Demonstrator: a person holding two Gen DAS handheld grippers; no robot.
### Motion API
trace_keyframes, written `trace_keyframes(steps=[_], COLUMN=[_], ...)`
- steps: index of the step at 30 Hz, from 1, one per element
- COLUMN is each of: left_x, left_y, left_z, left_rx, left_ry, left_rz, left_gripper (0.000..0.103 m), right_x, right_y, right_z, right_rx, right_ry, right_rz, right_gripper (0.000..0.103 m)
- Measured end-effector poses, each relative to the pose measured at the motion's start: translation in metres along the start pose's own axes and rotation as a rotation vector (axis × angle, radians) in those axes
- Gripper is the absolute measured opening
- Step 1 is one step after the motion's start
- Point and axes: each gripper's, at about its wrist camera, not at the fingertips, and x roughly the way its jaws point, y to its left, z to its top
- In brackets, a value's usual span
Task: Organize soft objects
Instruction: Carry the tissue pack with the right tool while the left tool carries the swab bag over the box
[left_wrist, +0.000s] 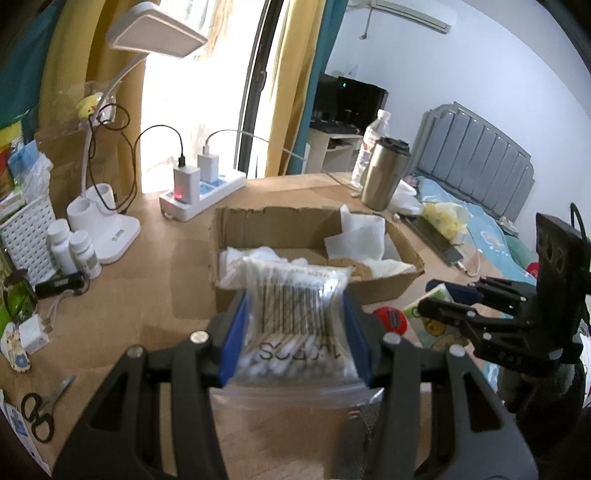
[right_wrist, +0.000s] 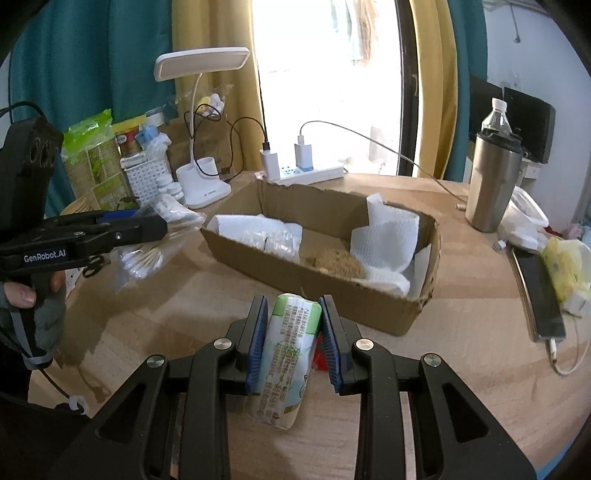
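My left gripper (left_wrist: 293, 325) is shut on a clear bag of cotton swabs (left_wrist: 295, 314) and holds it above the table, just short of the near wall of an open cardboard box (left_wrist: 229, 232). The bag also shows in the right wrist view (right_wrist: 155, 240). The box (right_wrist: 325, 280) holds white paper towels (right_wrist: 388, 236), plastic-wrapped white pads (right_wrist: 266, 232) and a brown sponge-like piece (right_wrist: 340, 262). My right gripper (right_wrist: 293, 332) is shut on a green-and-white tissue pack (right_wrist: 290, 350), held upright above the table in front of the box.
On the wooden table stand a white desk lamp (left_wrist: 110, 221), a power strip with chargers (left_wrist: 199, 188), pill bottles (left_wrist: 74, 247), a white basket (left_wrist: 26, 232), scissors (left_wrist: 40, 410), a steel tumbler (right_wrist: 495, 181), a water bottle (right_wrist: 498, 118) and a phone (right_wrist: 539, 295). A bed (left_wrist: 476, 162) lies to the right.
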Motion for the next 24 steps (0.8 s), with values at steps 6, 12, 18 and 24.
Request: trace_keyframes(steps=[6,12,18,24], left_x=[0.005,0.016,0.026,0.038], left_y=[0.000,-0.001,-0.001,0.001], left_z=[0.006,0.021,0.030,0.036], left_rx=[0.005,0.013,0.017,0.016], left_ry=[0.000,-0.001,0.002,0.005], left_rz=[-0.004,-0.011,-0.014,-0.005], left_gripper=[0.050,0.050,0.050,0.050], right_x=[0.005,0.009,0.015,0.026], right_y=[-0.006,-0.013,-0.019,-0.027], right_z=[0.013,0.026,0.038,0.051], right_rx=[-0.002,-0.005,-0.007,-0.012], right_ry=[-0.012,-0.031,-0.052,-0.062], right_rz=[0.006,0.014,0.032,0.048], right_gripper=[0.031,0.031,0.031,0.031])
